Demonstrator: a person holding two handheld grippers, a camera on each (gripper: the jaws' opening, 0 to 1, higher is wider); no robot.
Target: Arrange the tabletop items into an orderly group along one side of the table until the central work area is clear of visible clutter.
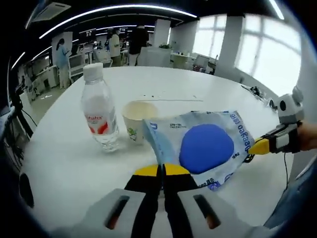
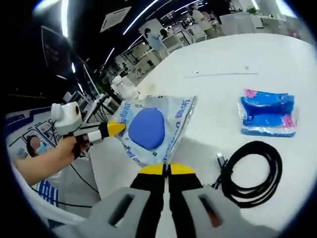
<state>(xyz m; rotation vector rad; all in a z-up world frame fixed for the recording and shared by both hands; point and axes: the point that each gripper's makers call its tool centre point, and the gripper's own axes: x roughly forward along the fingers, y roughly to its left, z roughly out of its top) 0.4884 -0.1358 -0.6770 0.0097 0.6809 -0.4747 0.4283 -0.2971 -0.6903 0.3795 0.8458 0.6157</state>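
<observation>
Both hand-held grippers pinch pouch [image 1: 208,146], cup [image 1: 138,119] behind.

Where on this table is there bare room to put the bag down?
Free: the white table behind the paper cup and water bottle, and between the bag and blue packet. Crowded: by the coiled cable.

The far half of the desk [image 1: 208,84] lies open. Bottle [image 1: 100,113] and cup [image 1: 138,120] stand close together beside the held bag [image 1: 200,146]. A coiled cable [image 2: 251,172] and blue pack [image 2: 268,112] lie on the other side, with bare desk between them.
</observation>
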